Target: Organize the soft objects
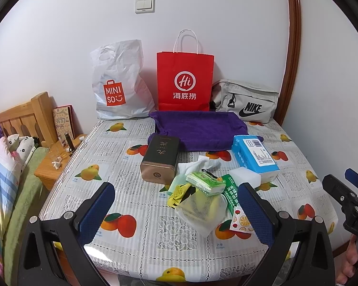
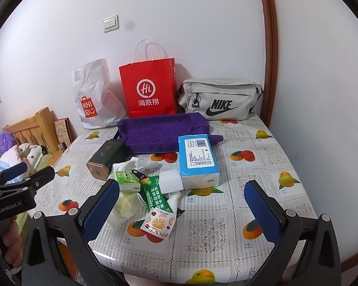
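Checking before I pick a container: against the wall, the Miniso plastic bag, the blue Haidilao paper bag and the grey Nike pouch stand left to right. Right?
Not quite: the Haidilao paper bag is red, not blue, as the left wrist view shows. The order holds, with the Miniso plastic bag left and the grey Nike pouch right.

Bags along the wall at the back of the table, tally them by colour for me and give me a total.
White: 1, the MINISO plastic bag
Red: 1, the paper bag with handles
Grey: 1, the Nike pouch
Total: 3
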`<state>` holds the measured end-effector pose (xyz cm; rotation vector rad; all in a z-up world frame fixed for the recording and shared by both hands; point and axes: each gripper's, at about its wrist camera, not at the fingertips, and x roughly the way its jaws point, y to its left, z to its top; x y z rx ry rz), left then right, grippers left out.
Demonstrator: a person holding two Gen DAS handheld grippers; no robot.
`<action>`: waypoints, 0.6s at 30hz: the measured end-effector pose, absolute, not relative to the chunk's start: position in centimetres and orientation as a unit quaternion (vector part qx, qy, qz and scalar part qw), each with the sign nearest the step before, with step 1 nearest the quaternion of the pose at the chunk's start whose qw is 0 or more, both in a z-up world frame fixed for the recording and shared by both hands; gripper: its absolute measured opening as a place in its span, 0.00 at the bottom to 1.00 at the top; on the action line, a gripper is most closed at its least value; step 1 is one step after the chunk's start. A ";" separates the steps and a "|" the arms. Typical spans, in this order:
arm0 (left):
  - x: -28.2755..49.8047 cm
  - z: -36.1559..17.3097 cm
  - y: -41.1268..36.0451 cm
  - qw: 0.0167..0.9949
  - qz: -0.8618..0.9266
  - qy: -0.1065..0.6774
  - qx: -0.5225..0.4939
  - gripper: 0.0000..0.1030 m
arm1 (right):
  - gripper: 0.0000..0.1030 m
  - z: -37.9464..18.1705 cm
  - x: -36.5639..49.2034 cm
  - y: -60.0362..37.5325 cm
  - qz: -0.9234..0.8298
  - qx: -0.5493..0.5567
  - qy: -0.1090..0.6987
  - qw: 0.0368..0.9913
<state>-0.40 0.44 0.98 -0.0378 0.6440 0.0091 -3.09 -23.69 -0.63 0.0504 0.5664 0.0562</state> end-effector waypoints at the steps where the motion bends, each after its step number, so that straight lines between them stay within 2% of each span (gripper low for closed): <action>1: -0.4 1.0 0.4 0.949 0.004 0.316 -0.018 1.00 | 1.00 -0.6 -3.2 -23.7 0.028 0.025 0.278 0.960; 18: -0.6 1.2 0.7 0.949 0.007 0.315 -0.019 1.00 | 1.00 -0.2 -3.6 -23.8 0.031 0.026 0.273 0.961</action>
